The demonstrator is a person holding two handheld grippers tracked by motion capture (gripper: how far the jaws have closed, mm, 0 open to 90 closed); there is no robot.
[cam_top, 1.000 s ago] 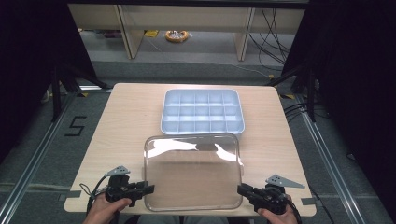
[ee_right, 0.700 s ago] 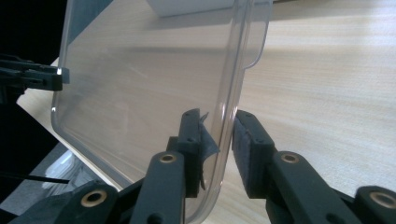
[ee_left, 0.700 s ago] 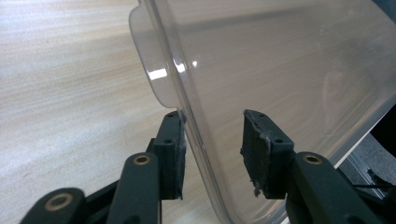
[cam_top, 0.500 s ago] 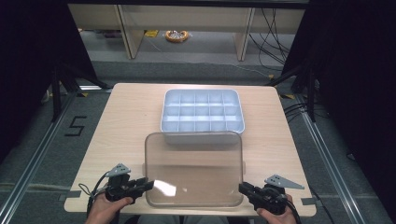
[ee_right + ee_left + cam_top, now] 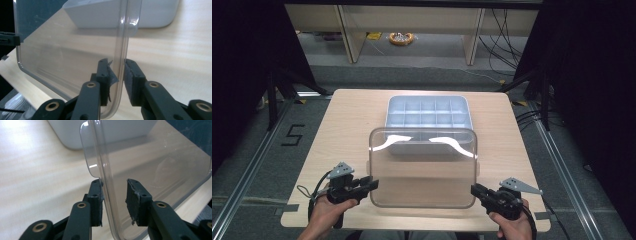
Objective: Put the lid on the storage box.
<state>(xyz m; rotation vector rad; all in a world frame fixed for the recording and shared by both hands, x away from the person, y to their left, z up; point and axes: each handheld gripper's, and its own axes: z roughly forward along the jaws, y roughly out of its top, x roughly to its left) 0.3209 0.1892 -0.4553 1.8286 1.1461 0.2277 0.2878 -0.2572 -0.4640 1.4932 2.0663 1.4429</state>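
Just in front of the tray (image 5: 428, 120), I am holding the clear lid (image 5: 422, 167) tilted, its far edge raised over the tray's near rim. To seat it well, I judge both sides should travel level and the corners line up with the tray before lowering.

Left gripper (image 5: 113, 202): jaws straddling the lid's left rim, one pad touching it, the other standing a little off. Partly open, not clamped, as far as I can tell.

Right gripper (image 5: 117, 80): jaws closed nearly to the rim's thickness, gripping the lid's right rim, both pads at the plastic.
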